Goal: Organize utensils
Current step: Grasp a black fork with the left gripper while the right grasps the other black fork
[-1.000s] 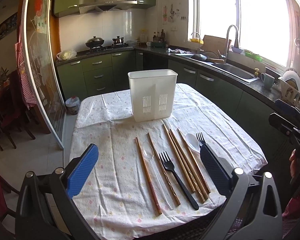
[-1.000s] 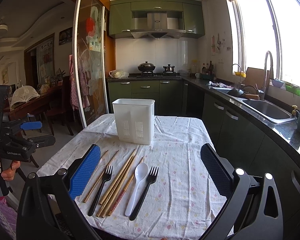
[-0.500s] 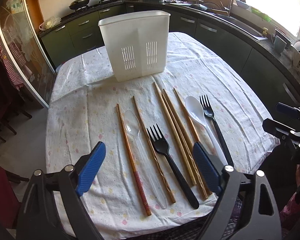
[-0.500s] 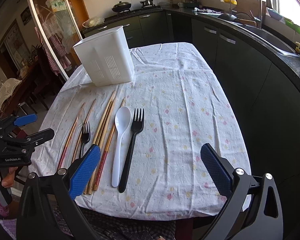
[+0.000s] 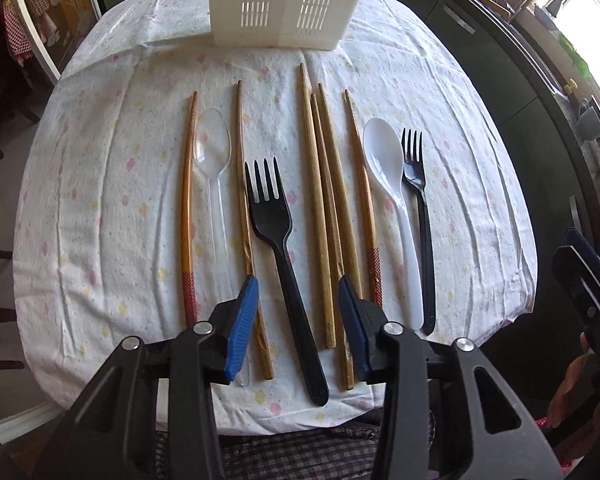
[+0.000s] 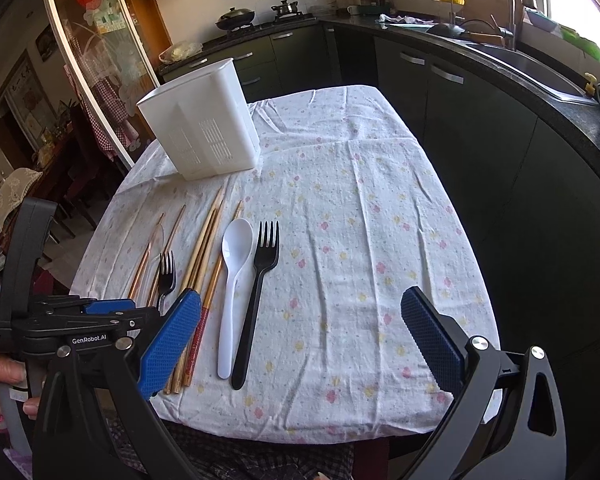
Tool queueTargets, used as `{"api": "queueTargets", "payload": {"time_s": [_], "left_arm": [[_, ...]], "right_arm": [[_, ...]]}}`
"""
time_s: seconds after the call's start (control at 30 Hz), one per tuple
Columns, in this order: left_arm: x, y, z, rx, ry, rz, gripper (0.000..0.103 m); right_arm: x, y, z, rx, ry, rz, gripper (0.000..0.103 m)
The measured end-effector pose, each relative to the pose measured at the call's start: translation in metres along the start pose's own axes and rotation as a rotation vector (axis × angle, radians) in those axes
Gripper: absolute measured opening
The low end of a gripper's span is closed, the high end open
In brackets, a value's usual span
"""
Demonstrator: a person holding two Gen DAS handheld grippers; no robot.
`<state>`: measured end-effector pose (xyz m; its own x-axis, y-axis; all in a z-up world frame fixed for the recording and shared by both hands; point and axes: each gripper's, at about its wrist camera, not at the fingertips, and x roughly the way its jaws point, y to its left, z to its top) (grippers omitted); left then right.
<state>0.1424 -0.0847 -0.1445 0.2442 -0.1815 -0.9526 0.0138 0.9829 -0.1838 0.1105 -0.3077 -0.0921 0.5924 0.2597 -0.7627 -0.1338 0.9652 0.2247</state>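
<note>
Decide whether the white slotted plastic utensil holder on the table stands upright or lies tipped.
Upright. The white slotted plastic utensil holder rests flat on the floral tablecloth, open rim facing up. Whether it holds anything cannot be told.

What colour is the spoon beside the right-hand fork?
White spoon, clearest in the left wrist view.

The white utensil caddy point(image 5: 288, 4) is cut off by the top edge of the left wrist view, so its rim and compartments cannot be seen. The clear plastic spoon point(image 5: 213, 152) loses its handle end behind the left hand-held gripper point(image 5: 298, 312). In the right wrist view that spoon is too faint to make out.
</note>
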Motion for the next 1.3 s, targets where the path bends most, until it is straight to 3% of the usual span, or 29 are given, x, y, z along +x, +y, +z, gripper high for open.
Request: {"api": "queueTargets", "payload": {"time_s": [0.07,0.27,0.5,0.57,0.6,0.77,0.93,1.1,1.17,1.3], "left_arm": [[0.002,0.002,0.002,-0.03,0.013,-0.019,0.028],[0.013,0.008,0.01,-0.107,0.028,0.004,0.025],[0.024,0.003,0.012,-0.104,0.062,0.051,0.022],[0.027,0.001,0.015,-0.095,0.064,0.079,0.01],[0.027,0.0,0.016,-0.089,0.061,0.09,0.01],[0.031,-0.004,0.024,-0.061,0.062,0.101,0.009],[0.018,-0.008,0.029,-0.02,0.012,0.088,0.009],[0.001,-0.009,0.031,0.024,-0.023,0.075,0.009],[-0.001,-0.008,0.03,0.041,-0.028,0.077,0.009],[-0.007,-0.008,0.029,0.071,-0.065,0.086,0.009]], "right_arm": [[0.002,0.0,-0.001,0.0,0.002,0.006,0.099],[0.001,-0.002,-0.002,0.003,-0.002,0.023,0.099],[0.001,-0.009,-0.002,0.02,0.002,0.023,0.099],[0.004,-0.009,-0.002,0.011,0.013,0.022,0.099],[0.006,-0.007,-0.002,0.005,0.019,0.02,0.099],[0.019,0.002,0.003,-0.032,0.064,-0.011,0.099],[0.045,0.015,0.018,-0.081,0.188,0.062,0.099],[0.075,0.025,0.033,-0.084,0.341,0.083,0.073],[0.086,0.025,0.037,-0.082,0.393,0.052,0.053],[0.103,0.029,0.041,-0.073,0.467,0.027,0.035]]}}
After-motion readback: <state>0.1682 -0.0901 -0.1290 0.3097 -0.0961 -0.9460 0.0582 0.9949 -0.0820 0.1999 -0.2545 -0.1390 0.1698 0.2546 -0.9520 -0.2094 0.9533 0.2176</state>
